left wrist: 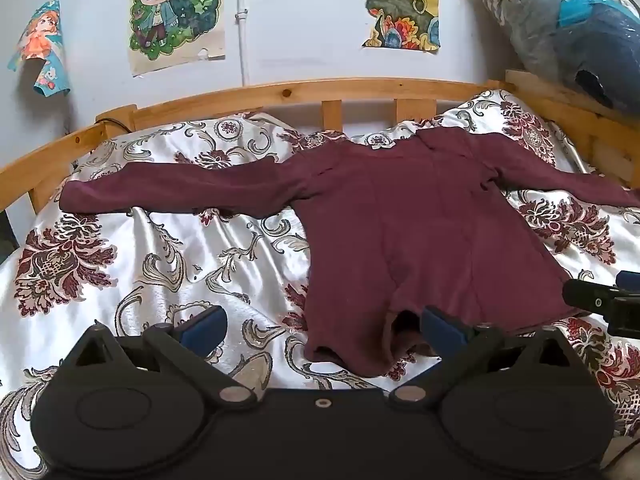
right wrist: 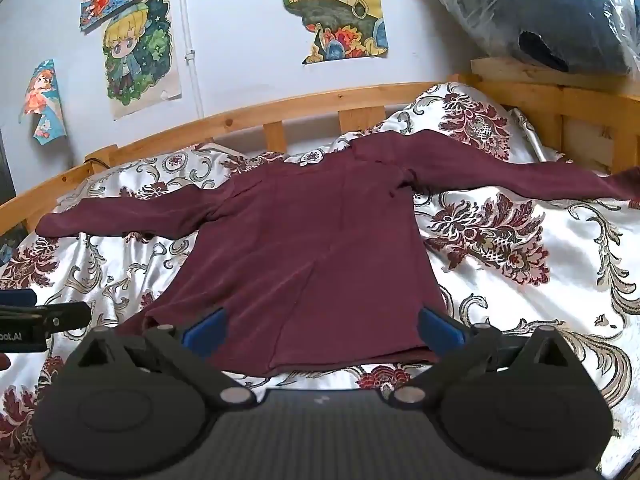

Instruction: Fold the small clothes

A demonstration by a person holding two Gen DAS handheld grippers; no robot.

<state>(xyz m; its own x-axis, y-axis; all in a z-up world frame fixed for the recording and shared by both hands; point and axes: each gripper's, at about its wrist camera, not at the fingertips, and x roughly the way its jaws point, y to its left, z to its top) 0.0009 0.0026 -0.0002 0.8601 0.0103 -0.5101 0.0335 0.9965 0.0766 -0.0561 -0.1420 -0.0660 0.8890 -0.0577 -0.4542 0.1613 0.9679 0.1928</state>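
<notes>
So your maroon long-sleeve top (left wrist: 420,220) is spread flat on the floral bedspread (left wrist: 160,256), both sleeves stretched out sideways, neck toward the wooden bed rail (left wrist: 280,94). Your left gripper (left wrist: 324,330) has its jaws wide apart over the hem's left corner, nothing between them; that corner is rumpled and curled under, so you can't really see how the layers sit there. Your right gripper (right wrist: 322,330) is spread open too, straddling the hem, empty. In the left wrist view the right sleeve runs off the frame edge, so its cuff is cut off. Up top right there's a plastic-wrapped bundle (right wrist: 552,12), mostly out of frame and hard to make out. Posters (left wrist: 176,12) hang on the wall.
</notes>
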